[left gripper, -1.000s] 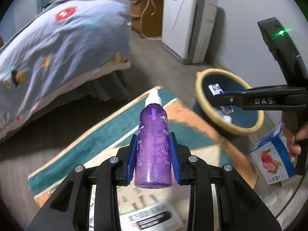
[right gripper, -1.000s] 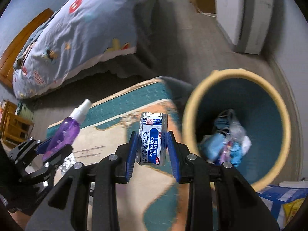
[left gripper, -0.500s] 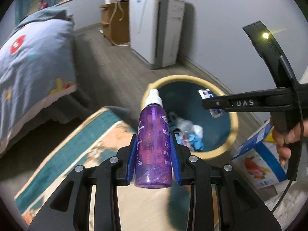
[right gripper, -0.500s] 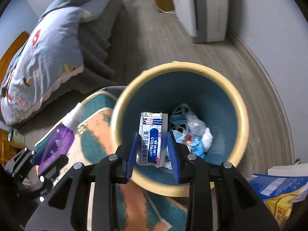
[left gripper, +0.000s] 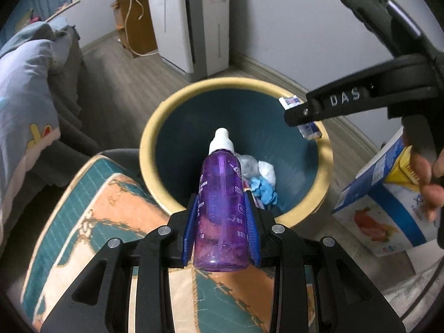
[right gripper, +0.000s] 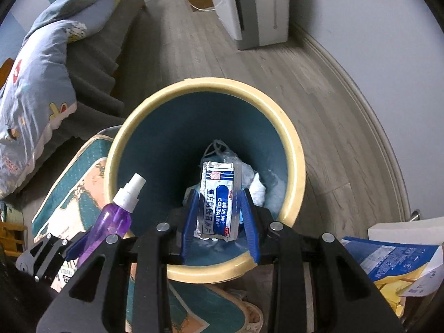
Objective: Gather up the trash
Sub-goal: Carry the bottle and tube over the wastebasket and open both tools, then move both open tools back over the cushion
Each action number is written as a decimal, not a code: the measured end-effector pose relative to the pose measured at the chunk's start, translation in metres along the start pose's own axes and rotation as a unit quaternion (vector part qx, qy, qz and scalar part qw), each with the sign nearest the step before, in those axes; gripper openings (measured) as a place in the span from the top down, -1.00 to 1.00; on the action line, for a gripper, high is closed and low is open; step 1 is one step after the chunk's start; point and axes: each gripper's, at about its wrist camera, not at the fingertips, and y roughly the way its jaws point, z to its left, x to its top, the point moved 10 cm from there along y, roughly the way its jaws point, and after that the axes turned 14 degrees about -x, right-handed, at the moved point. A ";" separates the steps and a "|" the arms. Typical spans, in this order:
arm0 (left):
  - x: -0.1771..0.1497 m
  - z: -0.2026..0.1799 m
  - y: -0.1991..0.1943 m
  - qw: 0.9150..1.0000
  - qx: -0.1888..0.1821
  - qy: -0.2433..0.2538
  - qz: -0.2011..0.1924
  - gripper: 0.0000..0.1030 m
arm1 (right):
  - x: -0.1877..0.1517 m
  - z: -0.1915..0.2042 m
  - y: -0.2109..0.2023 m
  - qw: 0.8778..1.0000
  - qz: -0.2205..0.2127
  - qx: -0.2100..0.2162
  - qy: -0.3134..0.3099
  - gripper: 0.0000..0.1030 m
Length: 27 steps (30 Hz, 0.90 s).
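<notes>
My left gripper (left gripper: 221, 217) is shut on a purple spray bottle (left gripper: 221, 208) with a white cap, held at the near rim of the trash bin (left gripper: 155, 122). The bottle also shows in the right wrist view (right gripper: 116, 219). My right gripper (right gripper: 219, 216) has its jaws spread a little around a blue-and-white medicine packet (right gripper: 219, 202) over the bin's opening; whether the pads still touch the packet is unclear. The bin (right gripper: 294, 149) is blue inside with a cream rim and holds crumpled trash (left gripper: 260, 180). The packet also shows in the left wrist view (left gripper: 308, 129).
A teal and orange rug (left gripper: 91, 222) lies left of the bin. A bed with a blue quilt (right gripper: 36, 63) stands at the left. A white appliance (left gripper: 191, 19) stands by the far wall. Cartons (left gripper: 385, 208) lie right of the bin.
Both grippers moved toward the bin; the packet now hangs over its opening and the bottle reaches over its near rim. The right jaws have spread slightly.
</notes>
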 end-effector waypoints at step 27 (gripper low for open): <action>-0.016 0.039 -0.089 0.994 0.085 -0.034 -0.057 -0.84 | -0.003 0.027 -0.036 0.999 -0.039 -0.002 -0.001 -0.89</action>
